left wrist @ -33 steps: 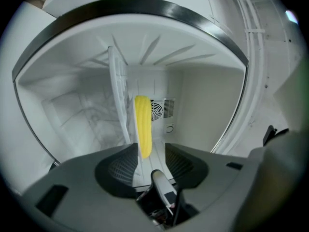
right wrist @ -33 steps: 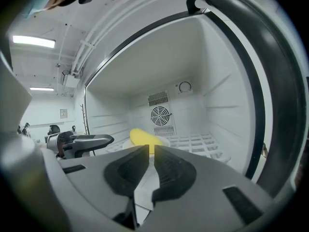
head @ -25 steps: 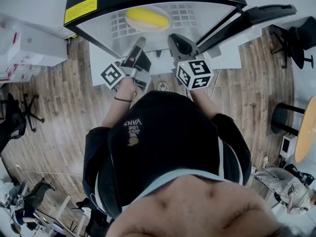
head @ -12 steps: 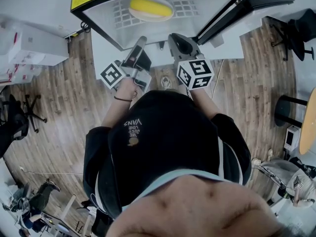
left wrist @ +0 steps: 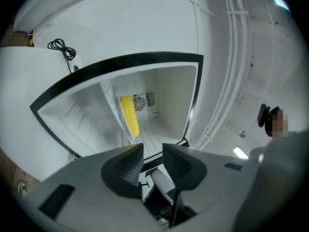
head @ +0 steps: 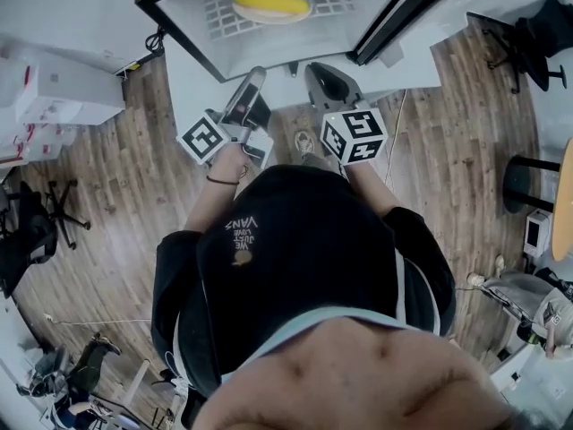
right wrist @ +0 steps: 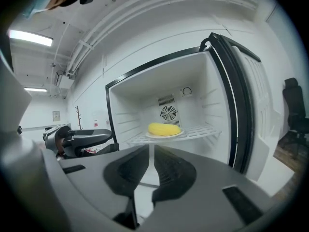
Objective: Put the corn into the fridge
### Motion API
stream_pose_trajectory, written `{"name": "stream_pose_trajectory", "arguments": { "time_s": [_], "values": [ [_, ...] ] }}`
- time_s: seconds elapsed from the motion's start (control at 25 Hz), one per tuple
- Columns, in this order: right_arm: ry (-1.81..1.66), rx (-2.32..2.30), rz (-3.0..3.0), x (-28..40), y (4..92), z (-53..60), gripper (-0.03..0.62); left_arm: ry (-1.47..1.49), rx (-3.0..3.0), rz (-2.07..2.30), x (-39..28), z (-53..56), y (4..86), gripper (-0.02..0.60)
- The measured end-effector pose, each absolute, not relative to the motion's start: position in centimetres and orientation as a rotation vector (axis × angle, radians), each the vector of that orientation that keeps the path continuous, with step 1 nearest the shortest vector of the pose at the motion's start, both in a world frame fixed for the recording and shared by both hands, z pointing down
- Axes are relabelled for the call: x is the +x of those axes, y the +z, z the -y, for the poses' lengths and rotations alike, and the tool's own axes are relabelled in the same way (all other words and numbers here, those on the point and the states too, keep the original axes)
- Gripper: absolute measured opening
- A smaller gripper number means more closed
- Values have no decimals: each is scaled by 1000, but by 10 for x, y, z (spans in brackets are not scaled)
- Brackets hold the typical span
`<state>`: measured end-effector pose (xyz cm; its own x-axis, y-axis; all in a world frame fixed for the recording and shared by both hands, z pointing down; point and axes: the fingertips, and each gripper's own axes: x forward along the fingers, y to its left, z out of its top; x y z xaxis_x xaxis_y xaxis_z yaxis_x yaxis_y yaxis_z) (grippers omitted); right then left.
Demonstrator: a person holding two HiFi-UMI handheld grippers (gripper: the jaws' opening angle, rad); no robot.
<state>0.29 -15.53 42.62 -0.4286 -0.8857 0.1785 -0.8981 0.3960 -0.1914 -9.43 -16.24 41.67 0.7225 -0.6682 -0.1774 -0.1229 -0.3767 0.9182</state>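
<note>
The yellow corn (head: 271, 1) lies on a white plate on the wire shelf (right wrist: 199, 131) of the open black fridge (head: 170, 14). The corn (right wrist: 164, 128) also shows in the right gripper view, and the corn (left wrist: 129, 116) appears tilted in the left gripper view. My left gripper (head: 254, 81) hovers in front of the fridge opening; its jaws are closing with nothing between them. Beside it, my right gripper (head: 320, 73) has its jaws nearly together and empty. Both stand well short of the shelf.
The fridge door (right wrist: 241, 105) hangs open on the right. The fridge sits on a white base (head: 192, 83) over a wooden floor. White boxes (head: 54, 83) stand at the left, office chairs (head: 537, 34) at the right, and a black cable (left wrist: 60, 47) lies coiled by the fridge.
The fridge has slid toward the top of the head view. Both grippers now sit farther back from the opening, and the corn stays on its plate.
</note>
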Motion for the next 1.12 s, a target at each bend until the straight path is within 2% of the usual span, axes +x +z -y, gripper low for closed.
{"name": "stream_pose_trajectory", "arguments": {
  "time_s": [0.68,1.12],
  "values": [
    [428,1732,2542,4,435,88,40,-511,2204,760,-107,105,414,49],
    [435,1740,2536,1,442,62,40,-420,2316,849,-112,78,420,48]
  ]
}}
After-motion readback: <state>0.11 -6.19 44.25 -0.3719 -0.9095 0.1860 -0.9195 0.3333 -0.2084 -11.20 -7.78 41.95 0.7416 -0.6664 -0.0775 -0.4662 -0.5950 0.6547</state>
